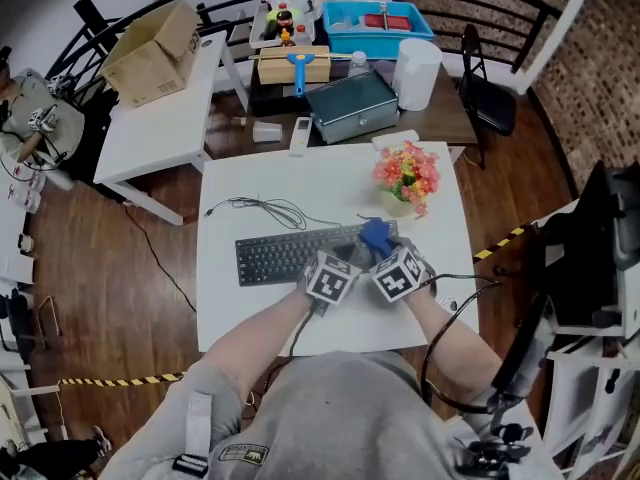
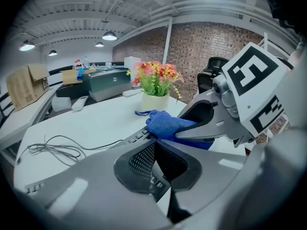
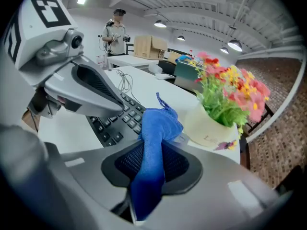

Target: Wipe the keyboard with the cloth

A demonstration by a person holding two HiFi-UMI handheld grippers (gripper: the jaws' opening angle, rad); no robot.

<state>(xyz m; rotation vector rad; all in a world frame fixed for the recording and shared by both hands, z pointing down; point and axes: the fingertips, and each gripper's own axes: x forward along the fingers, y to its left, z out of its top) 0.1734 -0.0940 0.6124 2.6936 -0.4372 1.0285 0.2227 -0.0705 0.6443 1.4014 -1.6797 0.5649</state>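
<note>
The right claw (image 3: 152,166) grips the blue cloth (image 3: 160,126), whose free end lies on the right end of the keyboard (image 1: 280,256). The left claw (image 2: 154,159), pads together on nothing, hovers just beside it (touching the keys or not, I cannot tell). Wiping seems to be starting at that end. Next the cloth needs dragging left along the keys, clear of the flower pot (image 1: 402,200) farther back on the bench (image 1: 300,183).

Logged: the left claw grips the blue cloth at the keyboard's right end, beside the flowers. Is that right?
Not quite: the right claw grips the cloth, as the right gripper view shows. It is at the keyboard's right end, beside the flowers.
</note>
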